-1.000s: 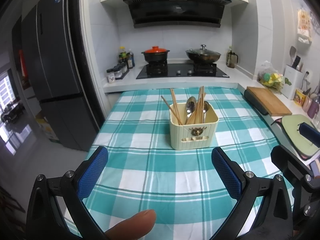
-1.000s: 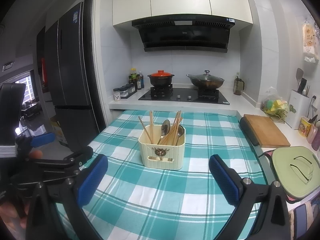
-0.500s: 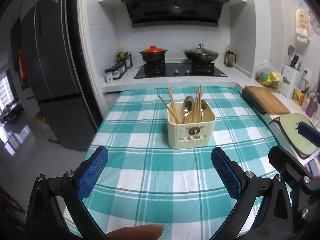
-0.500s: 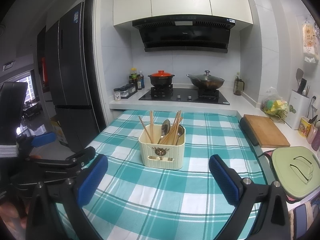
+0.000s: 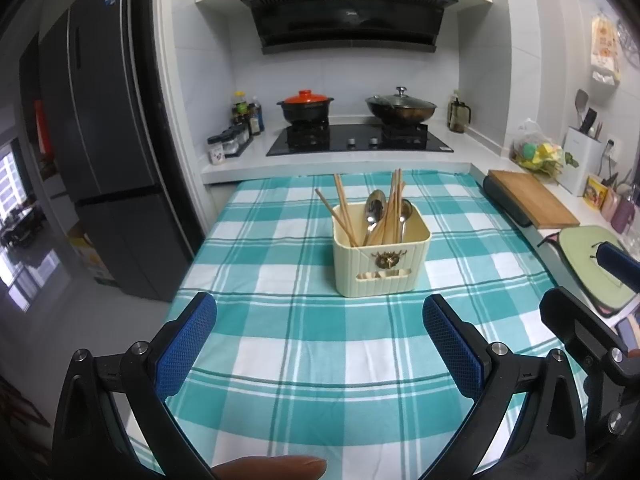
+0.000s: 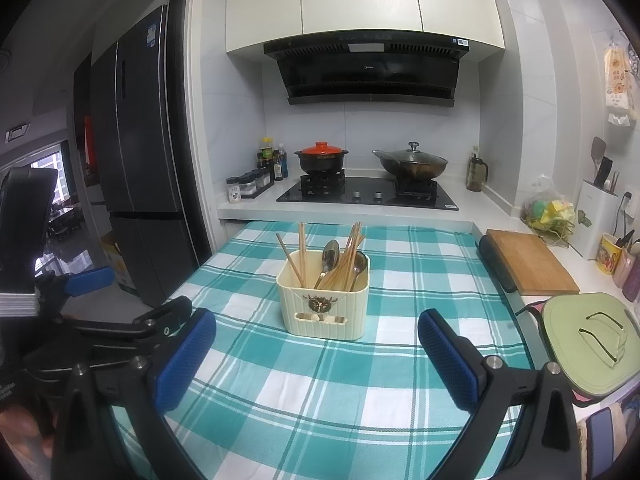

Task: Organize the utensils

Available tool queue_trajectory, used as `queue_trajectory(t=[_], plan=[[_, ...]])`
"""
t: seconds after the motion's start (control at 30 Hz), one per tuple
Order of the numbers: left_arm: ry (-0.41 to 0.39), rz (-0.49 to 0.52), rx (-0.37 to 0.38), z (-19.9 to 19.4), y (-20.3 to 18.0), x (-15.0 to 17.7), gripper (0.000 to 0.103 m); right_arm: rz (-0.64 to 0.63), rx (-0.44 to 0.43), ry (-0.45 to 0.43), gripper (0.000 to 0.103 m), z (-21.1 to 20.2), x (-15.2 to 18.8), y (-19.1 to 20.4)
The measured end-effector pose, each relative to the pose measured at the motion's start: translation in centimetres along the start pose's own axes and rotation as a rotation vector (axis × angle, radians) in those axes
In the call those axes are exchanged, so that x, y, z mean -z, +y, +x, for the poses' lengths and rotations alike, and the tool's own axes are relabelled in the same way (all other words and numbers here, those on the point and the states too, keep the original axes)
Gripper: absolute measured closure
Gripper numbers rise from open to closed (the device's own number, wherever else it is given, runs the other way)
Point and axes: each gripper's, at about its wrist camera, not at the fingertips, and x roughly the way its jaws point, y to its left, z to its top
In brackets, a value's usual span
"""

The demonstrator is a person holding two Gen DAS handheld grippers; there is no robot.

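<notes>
You held the left gripper (image 5: 319,334) and the right gripper (image 6: 316,338) low in their frames with jaws spread wide and gripping nothing, while the cream utensil holder (image 5: 382,264), with chopsticks (image 5: 344,208) and spoons (image 5: 374,207) inside, stood mid-frame on the checked tablecloth (image 5: 320,360).

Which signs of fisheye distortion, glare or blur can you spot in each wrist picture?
Left wrist view: dark corners, the fridge edges bow, a blurred fingertip at the bottom edge, spoons glint. Right wrist view: cabinets curve, the window at far left is washed out, the holder stays sharp.
</notes>
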Motion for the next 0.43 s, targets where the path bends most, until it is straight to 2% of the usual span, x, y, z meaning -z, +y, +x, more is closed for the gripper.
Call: queue_trajectory(t=[0.3,0.43], plan=[[-0.022,-0.026,0.012,-0.22,0.25,0.2,0.0,0.004,0.005,0.004,0.0,-0.08,0.08,-0.5],[-0.039,-0.003,0.022,-0.47,0.1,0.21,0.0,0.008,0.005,0.008,0.0,-0.01,0.22,-0.68]])
